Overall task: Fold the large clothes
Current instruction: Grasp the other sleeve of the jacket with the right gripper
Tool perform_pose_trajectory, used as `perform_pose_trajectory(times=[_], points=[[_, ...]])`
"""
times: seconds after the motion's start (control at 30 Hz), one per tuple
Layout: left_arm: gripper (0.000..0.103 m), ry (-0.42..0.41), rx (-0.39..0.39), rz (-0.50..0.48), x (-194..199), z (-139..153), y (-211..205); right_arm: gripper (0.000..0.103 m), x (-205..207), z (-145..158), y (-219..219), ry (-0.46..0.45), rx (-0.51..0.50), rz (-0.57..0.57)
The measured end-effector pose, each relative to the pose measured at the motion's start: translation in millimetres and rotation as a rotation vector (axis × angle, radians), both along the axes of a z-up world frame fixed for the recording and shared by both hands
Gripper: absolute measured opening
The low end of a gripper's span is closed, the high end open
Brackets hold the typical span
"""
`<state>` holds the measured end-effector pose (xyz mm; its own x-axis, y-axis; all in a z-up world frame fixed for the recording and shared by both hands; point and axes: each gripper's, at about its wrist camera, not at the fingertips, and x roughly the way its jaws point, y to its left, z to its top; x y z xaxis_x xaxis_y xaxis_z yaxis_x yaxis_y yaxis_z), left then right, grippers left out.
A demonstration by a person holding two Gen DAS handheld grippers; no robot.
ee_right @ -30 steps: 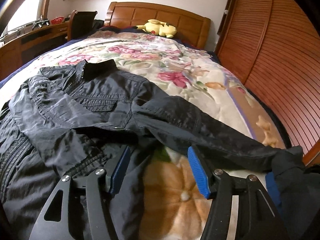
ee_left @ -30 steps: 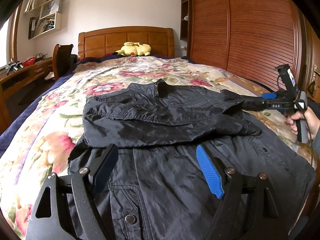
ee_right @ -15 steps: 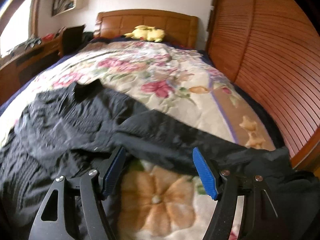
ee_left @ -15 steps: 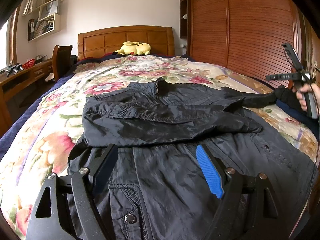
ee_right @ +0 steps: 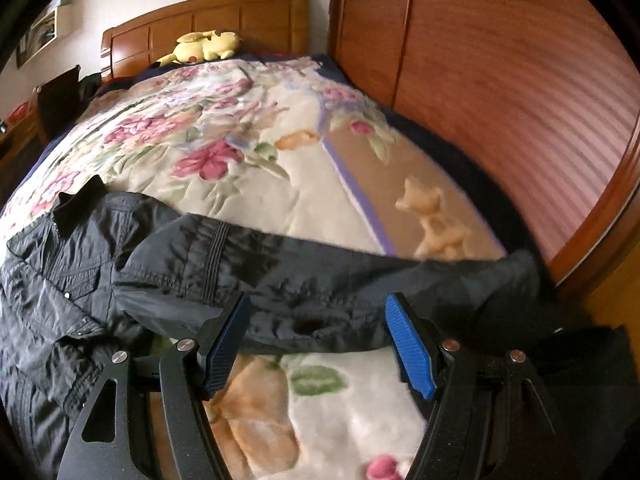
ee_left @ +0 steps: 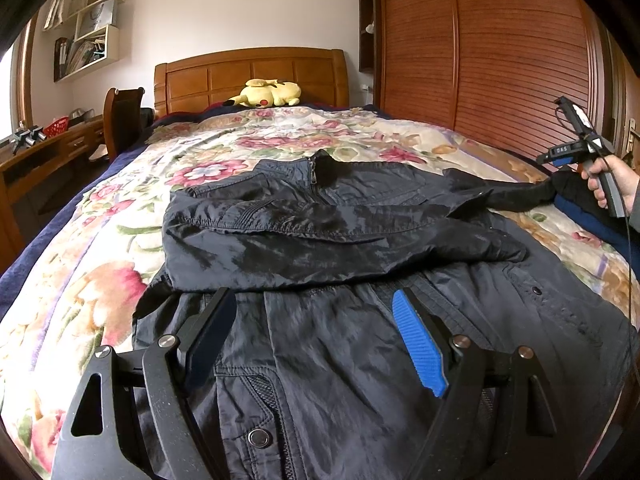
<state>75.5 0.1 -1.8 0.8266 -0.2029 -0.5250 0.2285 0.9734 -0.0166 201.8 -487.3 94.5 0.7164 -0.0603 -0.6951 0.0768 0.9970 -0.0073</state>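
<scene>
— Where's the jacket point(ee_left: 344, 240) now?

— Flat on the floral bedspread point(ee_left: 100, 280), collar toward the headboard point(ee_left: 248, 76), hem toward me. One sleeve is already folded across the chest. The other sleeve point(ee_right: 320, 276) lies stretched out to my right, its cuff near the bed's edge by the wardrobe point(ee_right: 500, 80).

— And your grippers?

— My left gripper point(ee_left: 312, 340) hangs over the lower front of the jacket, jaws apart, nothing between the pads. My right gripper point(ee_right: 316, 340) is released too — the sleeve runs crosswise just beyond its tips, but the pads aren't pressing on it.

— So which hand takes the sleeve?

— The right, I'd say. It is much nearer; from the left wrist view my right hand point(ee_left: 612, 184) sits out by the cuff end, well apart from the left gripper. The sleeve's long axis runs side to side across the bed, across the line my right jaws point along, so closing on it looks straightforward. Then the carry would go leftward, over the chest.

— Any risk?

— The fabric looks slick; a shallow pinch might slip.
</scene>
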Motion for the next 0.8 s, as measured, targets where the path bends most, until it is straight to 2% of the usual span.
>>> perform_pose_trajectory(times=[0.13,0.37,0.67,0.7,0.73,0.77,0.8], points=[[0.081,0.0,0.0,0.001,0,0,0,0.072,16,-13,3,0.041,0.004,0.003],[0.081,-0.001,-0.002,0.0,1,-1,0,0.072,35,-35,5,0.097,0.041,-0.073],[0.081,-0.001,-0.001,-0.001,1,-1,-1,0.072,49,-65,-9,0.103,0.107,-0.204],[0.081,-0.001,-0.002,-0.001,1,-1,-1,0.068,52,-69,-10,0.104,0.11,-0.212],[0.081,-0.001,-0.002,-0.001,1,-1,-1,0.052,53,-71,-9,0.101,0.115,-0.212],[0.081,0.0,-0.004,-0.001,1,-1,0,0.043,56,-75,-9,0.1,0.122,-0.204],[0.081,0.001,-0.004,-0.001,1,-1,-1,0.025,58,-77,-8,0.099,0.124,-0.194]])
